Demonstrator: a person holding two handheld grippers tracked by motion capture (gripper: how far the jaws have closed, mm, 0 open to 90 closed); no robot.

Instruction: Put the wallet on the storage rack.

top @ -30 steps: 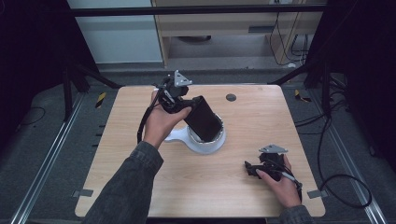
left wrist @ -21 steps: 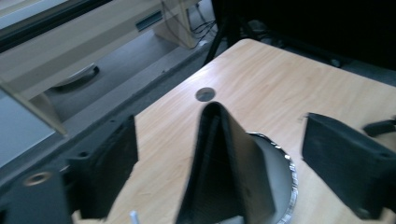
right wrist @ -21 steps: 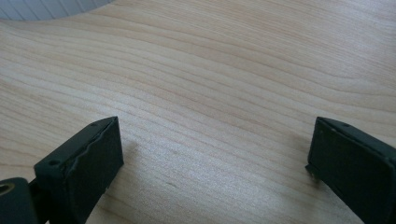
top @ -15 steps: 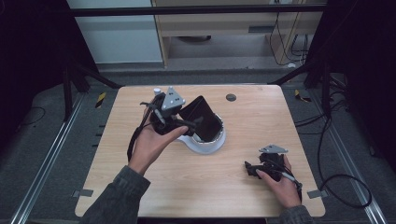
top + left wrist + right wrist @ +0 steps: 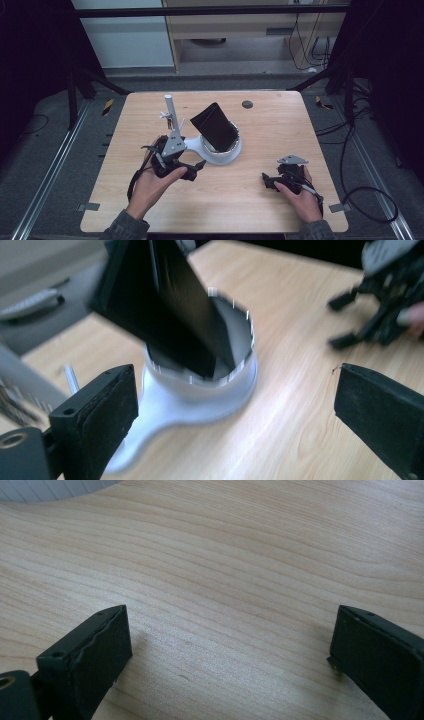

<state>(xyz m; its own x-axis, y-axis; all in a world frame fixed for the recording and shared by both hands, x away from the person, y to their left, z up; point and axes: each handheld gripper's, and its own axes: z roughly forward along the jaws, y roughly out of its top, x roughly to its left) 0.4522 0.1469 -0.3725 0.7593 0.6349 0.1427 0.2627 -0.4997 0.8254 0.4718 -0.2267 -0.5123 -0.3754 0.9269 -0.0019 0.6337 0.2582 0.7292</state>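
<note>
- Your left gripper (image 5: 192,166) sits low over the table (image 5: 280,130), just in front of the white stand (image 5: 220,155), with its 2 jaws spread wide and nothing between them.
- The black wallet (image 5: 215,126) stands in the stand's round cup, leaning back and to the left, its lower end sunk inside the rim. That lean looks like the cup being wider than the wallet, so the wallet rests against the rim rather than standing straight.
- In the left gripper view the wallet (image 5: 165,305) and the cup (image 5: 200,390) lie straight ahead between your 2 pads, apart from both. The frame is blurred, so the hand is likely in motion.
- The stand's thin white post (image 5: 170,112) rises at the left of the cup, just behind your left hand (image 5: 150,185). Mind it if you swing that way.
- Your right gripper (image 5: 272,181) rests near the table's front right corner, well apart from the stand, jaws apart and empty over bare wood. It appears parked there to leave the work to the left side.
- A small dark disc (image 5: 247,104) lies near the far edge, away from both grippers.
</note>
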